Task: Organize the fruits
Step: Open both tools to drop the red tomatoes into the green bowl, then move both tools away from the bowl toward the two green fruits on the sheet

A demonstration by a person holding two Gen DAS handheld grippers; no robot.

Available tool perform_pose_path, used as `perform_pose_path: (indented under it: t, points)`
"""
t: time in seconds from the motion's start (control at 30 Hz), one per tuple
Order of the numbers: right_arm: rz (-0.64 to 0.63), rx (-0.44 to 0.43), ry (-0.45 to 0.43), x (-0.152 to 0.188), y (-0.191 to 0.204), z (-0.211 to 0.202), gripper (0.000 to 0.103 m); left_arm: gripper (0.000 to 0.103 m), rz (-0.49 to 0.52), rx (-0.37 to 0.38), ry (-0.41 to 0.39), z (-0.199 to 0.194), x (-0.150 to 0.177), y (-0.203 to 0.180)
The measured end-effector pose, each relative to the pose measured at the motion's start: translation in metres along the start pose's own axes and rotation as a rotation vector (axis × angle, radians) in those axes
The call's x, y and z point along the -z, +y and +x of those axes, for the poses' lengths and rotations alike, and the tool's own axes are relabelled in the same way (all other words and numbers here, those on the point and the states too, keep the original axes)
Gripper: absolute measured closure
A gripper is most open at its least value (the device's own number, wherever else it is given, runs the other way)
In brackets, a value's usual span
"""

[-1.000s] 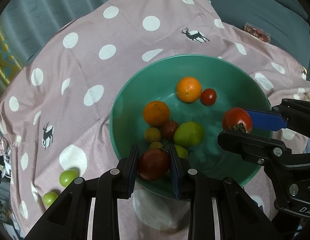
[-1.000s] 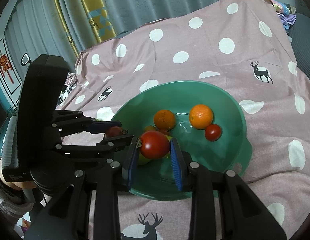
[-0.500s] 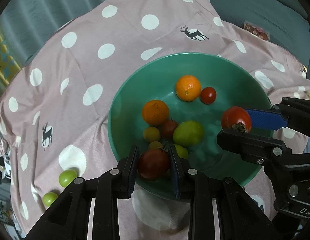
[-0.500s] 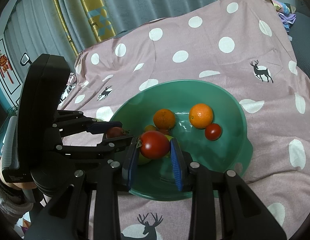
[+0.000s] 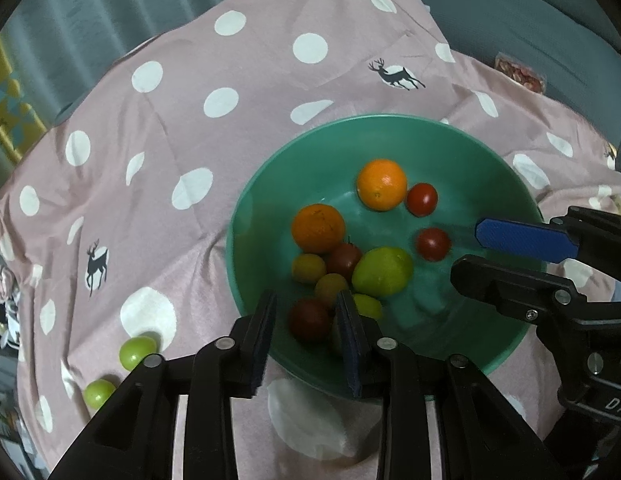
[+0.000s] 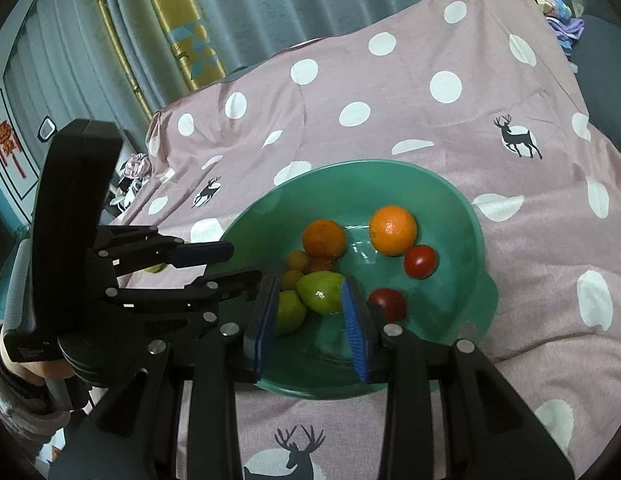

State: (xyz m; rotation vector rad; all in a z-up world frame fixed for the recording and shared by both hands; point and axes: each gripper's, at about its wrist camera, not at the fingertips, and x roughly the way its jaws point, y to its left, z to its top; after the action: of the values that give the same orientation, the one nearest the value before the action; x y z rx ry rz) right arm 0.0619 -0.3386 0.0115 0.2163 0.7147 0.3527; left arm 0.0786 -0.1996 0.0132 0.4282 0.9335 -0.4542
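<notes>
Fruits in green bowl (image 5: 270, 184); left gripper (image 5: 306, 328) and right gripper (image 6: 312, 316) jaws just parted, both tomatoes released, nothing held.

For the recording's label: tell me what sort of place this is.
Probably a living room or bedroom at home: a pink polka-dot cloth with deer prints covers the surface, curtains hang behind, and a teal sofa stands alongside.

glossy plastic bowl (image 5: 506, 168), matt cloth (image 5: 198, 128)
</notes>
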Motion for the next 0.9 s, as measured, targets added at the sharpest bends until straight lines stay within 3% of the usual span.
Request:
perform_pose_path:
  t: [0.07,0.13,0.2,0.37,0.63,0.83,0.9]
  points:
    - [0.014,-0.002,-0.009,0.001,-0.002,-0.004,0.062,0.051,-0.012,0.006,-0.019,-0.006,0.000,0.001]
    - [0.023,0.002,-0.014,0.003,-0.003,-0.008,0.059,0.031,-0.027,-0.018,-0.038,-0.014,0.002,0.002]
    - [0.034,0.005,-0.020,0.005,-0.004,-0.012,0.052,0.026,-0.056,-0.018,-0.061,-0.024,0.007,0.008]
    - [0.073,0.007,-0.037,0.012,-0.009,-0.028,0.042,0.023,-0.150,-0.044,-0.060,-0.040,0.033,0.030]
    - [0.071,0.005,-0.017,0.025,-0.002,-0.043,0.037,0.023,-0.367,-0.086,0.032,-0.045,0.100,0.075]
    - [-0.002,-0.034,0.024,0.032,0.024,-0.040,0.035,0.022,-0.437,-0.119,0.058,-0.054,0.139,0.083]
    - [-0.042,-0.047,0.044,0.035,0.036,-0.038,0.029,0.017,-0.446,-0.131,0.067,-0.056,0.150,0.084]
